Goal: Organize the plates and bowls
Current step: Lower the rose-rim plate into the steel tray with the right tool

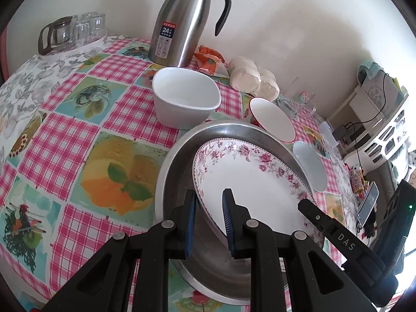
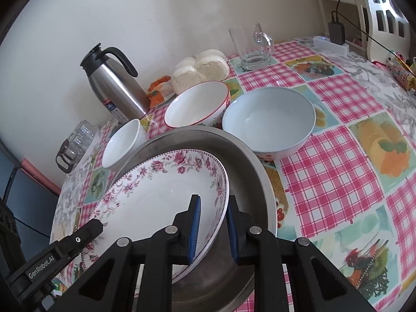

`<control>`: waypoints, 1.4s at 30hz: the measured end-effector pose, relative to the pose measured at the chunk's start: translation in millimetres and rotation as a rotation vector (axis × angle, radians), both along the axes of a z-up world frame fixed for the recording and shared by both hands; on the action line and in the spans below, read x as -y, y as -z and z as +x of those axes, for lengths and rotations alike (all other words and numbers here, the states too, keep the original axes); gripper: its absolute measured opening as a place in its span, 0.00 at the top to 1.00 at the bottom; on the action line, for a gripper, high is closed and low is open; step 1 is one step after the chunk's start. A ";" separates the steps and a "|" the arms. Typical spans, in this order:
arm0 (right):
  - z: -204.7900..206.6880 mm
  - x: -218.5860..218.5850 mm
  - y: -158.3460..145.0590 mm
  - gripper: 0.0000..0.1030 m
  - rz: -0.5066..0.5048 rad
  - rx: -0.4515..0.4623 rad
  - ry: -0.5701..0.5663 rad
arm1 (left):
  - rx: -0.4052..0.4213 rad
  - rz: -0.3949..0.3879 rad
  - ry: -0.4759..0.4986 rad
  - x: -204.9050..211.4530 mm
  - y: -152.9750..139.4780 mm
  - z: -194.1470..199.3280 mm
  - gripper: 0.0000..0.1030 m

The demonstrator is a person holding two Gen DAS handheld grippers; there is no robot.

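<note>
I see a plain cream wall (image 2: 156, 13) behind my table. The table (image 1: 78, 135) has a cloth with pink checks and fruit pictures. A white shelf (image 1: 384, 130) stands at the side, with a black plug and wire (image 2: 336, 30). Soft daylight fills the room.

The plate (image 1: 254, 182) is white with a pink flower pattern on its rim. Behind it stand a white bowl (image 1: 186, 98) and a pale blue bowl (image 2: 269, 122). The tabletop (image 1: 78, 135) has pink-and-white checks and fruit pictures.
</note>
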State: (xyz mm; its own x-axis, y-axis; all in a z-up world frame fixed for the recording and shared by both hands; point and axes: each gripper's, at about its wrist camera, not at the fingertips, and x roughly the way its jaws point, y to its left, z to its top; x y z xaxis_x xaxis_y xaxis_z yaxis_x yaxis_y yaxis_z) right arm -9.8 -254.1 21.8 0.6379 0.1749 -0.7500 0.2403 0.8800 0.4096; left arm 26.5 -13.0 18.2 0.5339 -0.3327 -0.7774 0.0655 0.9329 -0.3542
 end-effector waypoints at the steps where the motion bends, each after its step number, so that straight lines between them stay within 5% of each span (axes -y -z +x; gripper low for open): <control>1: 0.8 1.2 0.9 0.79 0.002 0.000 0.005 | 0.002 0.002 0.003 0.8 0.2 0.4 0.79; 7: 4.6 4.5 4.3 0.79 0.004 -0.003 0.025 | 0.017 0.042 0.026 8.2 2.6 0.6 0.80; 16: 6.8 1.7 13.7 0.79 -0.012 -0.040 -0.002 | -0.093 0.015 0.008 2.1 26.4 6.5 0.80; 42: 5.0 -11.2 18.7 0.82 -0.110 -0.128 -0.137 | -0.198 0.069 0.004 5.0 26.0 -0.2 0.80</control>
State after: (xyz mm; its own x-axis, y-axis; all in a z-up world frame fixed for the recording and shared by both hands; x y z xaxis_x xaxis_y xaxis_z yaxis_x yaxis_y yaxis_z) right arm -4.8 -242.9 3.1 0.5123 0.1658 -0.8426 0.1593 0.9458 0.2830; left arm 26.3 -18.0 -7.8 0.3676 -0.2766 -0.8879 0.0046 0.9553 -0.2957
